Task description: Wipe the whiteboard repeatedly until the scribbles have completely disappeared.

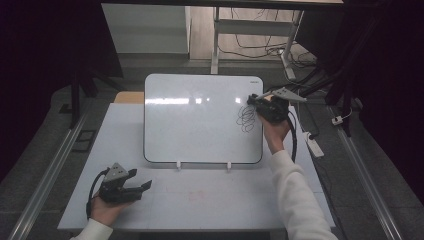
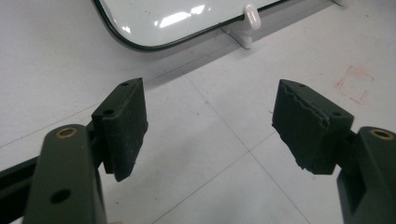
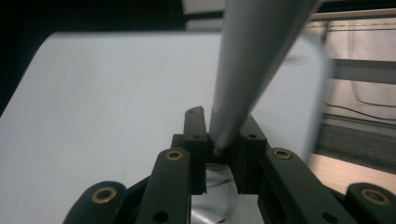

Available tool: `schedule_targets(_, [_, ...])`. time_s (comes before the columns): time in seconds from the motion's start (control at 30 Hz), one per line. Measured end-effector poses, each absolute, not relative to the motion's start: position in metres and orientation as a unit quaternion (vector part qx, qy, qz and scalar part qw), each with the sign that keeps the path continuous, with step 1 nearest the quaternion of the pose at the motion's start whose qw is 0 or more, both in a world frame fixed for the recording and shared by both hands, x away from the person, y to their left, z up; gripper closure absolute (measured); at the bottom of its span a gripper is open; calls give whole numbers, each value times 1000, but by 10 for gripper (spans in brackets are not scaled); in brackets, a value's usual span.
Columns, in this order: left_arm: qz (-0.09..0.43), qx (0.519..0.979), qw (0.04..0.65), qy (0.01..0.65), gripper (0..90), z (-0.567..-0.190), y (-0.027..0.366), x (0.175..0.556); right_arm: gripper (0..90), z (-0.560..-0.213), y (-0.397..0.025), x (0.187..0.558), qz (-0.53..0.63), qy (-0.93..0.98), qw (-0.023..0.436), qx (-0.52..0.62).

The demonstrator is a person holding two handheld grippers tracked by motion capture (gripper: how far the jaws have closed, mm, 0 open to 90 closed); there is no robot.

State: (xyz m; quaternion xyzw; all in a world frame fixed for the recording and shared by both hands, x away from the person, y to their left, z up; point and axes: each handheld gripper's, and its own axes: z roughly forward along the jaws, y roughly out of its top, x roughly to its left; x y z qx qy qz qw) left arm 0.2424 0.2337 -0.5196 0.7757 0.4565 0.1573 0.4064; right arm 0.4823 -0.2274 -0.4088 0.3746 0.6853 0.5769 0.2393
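So you've got a white rectangular whiteboard with a thin dark rim (image 1: 200,120) propped at a tilt on the pale grey tabletop (image 1: 200,200), sitting on two small white plastic clip feet (image 1: 178,164) along its bottom edge. Your right tool (image 1: 255,100) is up at the board's right edge, near the top, and its jaws are pinched tight on a grey, tapering marker pen (image 3: 252,70). In the right gripper view the pen's narrow end is wedged between the two black jaws and its body runs up and away, blurry, in front of the board. Just below and left of that tool there's a tangle of black scribbled loops (image 1: 246,116) on the board's right side; the rest of the surface looks bare apart from some light glare near the top.

Your left tool (image 1: 142,185) is well away from all that, resting low at the front left of the tabletop, in front of the board's bottom left corner. Its jaws are spread wide with nothing between them, and the left gripper view looks straight through the gap at bare tabletop, with the board's rounded corner above. There's also a faint red marking (image 2: 353,84) on the tabletop off to that view's right.
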Motion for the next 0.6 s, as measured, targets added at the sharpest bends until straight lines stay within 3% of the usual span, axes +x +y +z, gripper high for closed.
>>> schedule_targets(0.2, [156, 775, 407, 457, 268, -520, 234, 244, 779, -421, -204, 474, 566, 730, 200, 327])
schedule_targets(0.33, [156, 776, 407, 455, 268, -520, 234, 243, 779, -413, -214, 477, 566, 709, 235, 350])
schedule_targets(0.43, [156, 776, 408, 454, 268, -519, 233, 242, 779, -410, -227, 483, 587, 675, 220, 388])
schedule_targets(0.6, [155, 775, 408, 457, 268, -520, 234, 244, 778, -421, -201, 470, 552, 742, 209, 318])
